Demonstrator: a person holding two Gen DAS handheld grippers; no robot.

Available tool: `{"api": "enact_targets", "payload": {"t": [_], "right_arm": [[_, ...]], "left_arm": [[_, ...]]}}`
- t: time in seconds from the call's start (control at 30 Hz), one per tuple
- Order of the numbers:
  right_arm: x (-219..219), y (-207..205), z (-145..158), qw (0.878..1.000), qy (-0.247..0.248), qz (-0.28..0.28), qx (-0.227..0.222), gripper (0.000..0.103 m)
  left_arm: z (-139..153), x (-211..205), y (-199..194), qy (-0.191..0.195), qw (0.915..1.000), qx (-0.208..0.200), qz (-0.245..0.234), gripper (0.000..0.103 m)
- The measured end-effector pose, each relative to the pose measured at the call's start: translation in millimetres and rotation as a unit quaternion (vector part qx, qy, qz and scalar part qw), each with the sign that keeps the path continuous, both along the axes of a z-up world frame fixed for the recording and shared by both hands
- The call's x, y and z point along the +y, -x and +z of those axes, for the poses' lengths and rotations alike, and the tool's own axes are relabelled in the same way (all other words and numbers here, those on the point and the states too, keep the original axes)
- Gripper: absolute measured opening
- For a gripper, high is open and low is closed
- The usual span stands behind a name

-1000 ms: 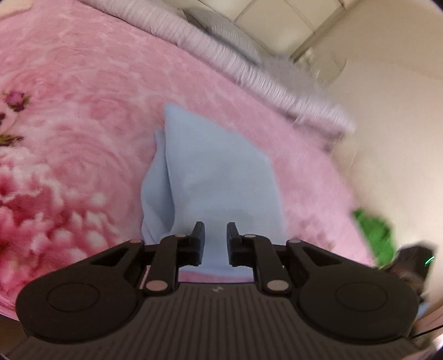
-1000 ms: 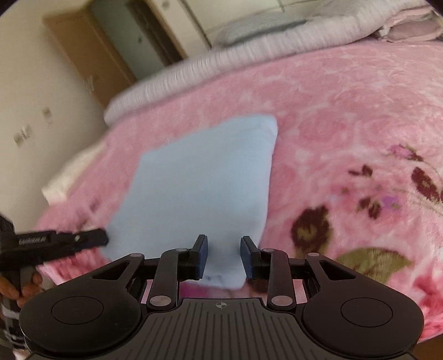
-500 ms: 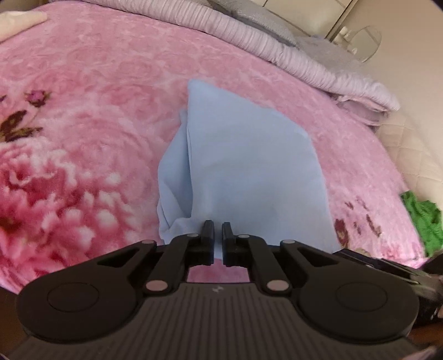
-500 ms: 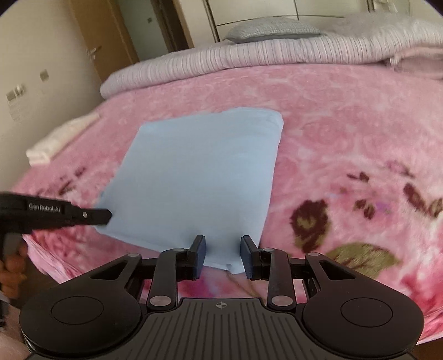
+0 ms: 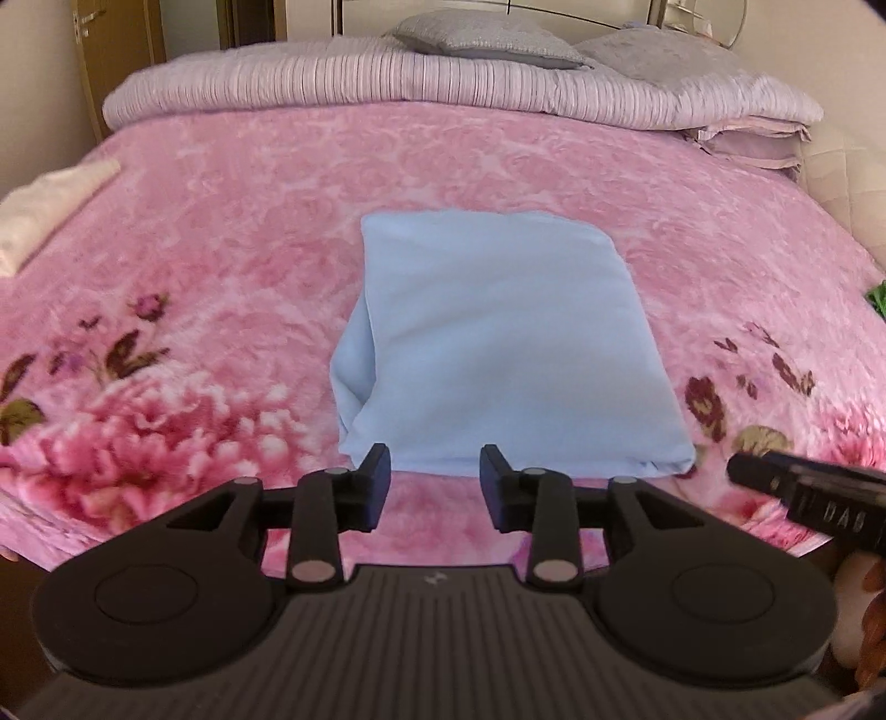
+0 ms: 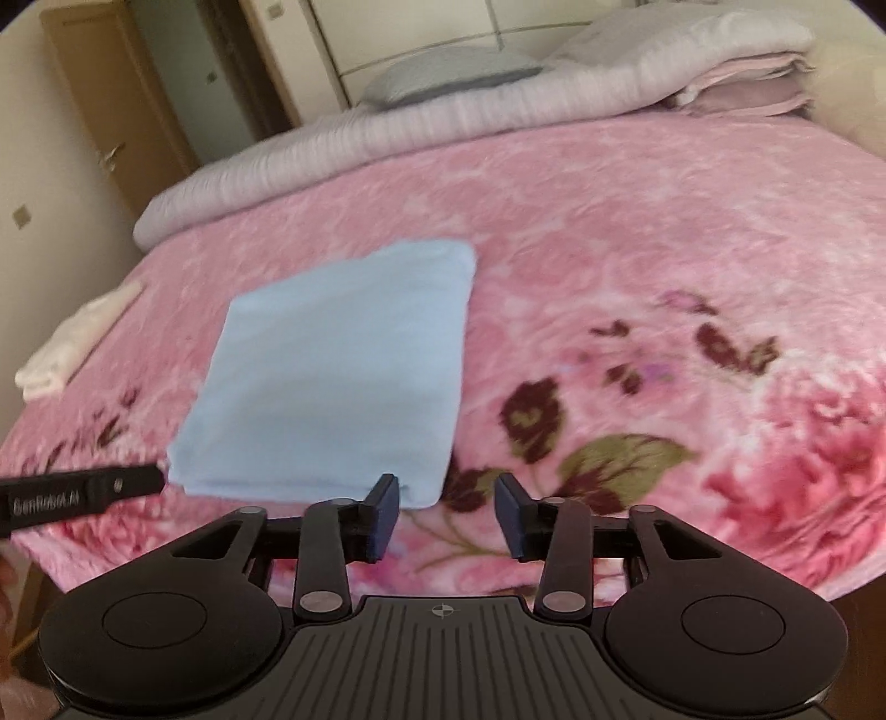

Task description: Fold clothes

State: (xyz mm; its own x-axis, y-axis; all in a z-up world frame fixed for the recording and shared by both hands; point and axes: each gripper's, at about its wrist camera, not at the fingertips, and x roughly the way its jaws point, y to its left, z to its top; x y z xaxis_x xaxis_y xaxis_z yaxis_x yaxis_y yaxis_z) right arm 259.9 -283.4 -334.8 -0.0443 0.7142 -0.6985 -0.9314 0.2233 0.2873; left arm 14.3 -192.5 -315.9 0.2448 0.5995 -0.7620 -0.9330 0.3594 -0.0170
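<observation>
Two claws, left claw [image 5: 434, 479] and right claw [image 6: 446, 518], have just been opening with nothing between them, so that soft, light, floppy blue cloth [image 5: 509, 343] lying folded on the bed [image 5: 221, 232] is probably best pinched by its near corners.

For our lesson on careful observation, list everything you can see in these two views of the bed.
cloth: 1, light blue, folded, on the blanket's near half
blanket: 1, pink with flowers, covering the bed
quilt: 1, pale lilac, striped, along the far edge
pillow: 1, grey, on the quilt
towel: 1, cream, folded, far left edge
green fabric: 1, right edge, mostly hidden
left gripper: black, open, empty
right gripper: black, open, empty
</observation>
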Motion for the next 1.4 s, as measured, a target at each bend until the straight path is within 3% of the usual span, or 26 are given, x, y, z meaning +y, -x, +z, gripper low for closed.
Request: {"api": "enact_targets", "payload": {"t": [0.3,0.67,1.03,1.4], "right_arm": [[-26.6,0.6,23.4,1.0,-0.016,-0.022,0.007,0.063],[-32.4,17.2,31.0,0.999,-0.018,-0.025,-0.006,0.065],[-31.6,14.1,42.4,0.998,-0.038,-0.031,-0.03,0.065],[-5.3,6.4,30.3,0.999,-0.011,-0.034,-0.037,0.065]], "left_arm": [[17.6,-42.2,2.7,-0.023,0.9997,0.006,-0.003,0.038],[25.5,-67.2,19.6,-0.033,0.9994,0.001,0.012,0.04],[29.6,-58.2,21.0,-0.036,0.9991,-0.019,0.011,0.041],[14.4,-25.5,30.0,-0.012,0.9988,-0.038,0.028,0.042]]}}
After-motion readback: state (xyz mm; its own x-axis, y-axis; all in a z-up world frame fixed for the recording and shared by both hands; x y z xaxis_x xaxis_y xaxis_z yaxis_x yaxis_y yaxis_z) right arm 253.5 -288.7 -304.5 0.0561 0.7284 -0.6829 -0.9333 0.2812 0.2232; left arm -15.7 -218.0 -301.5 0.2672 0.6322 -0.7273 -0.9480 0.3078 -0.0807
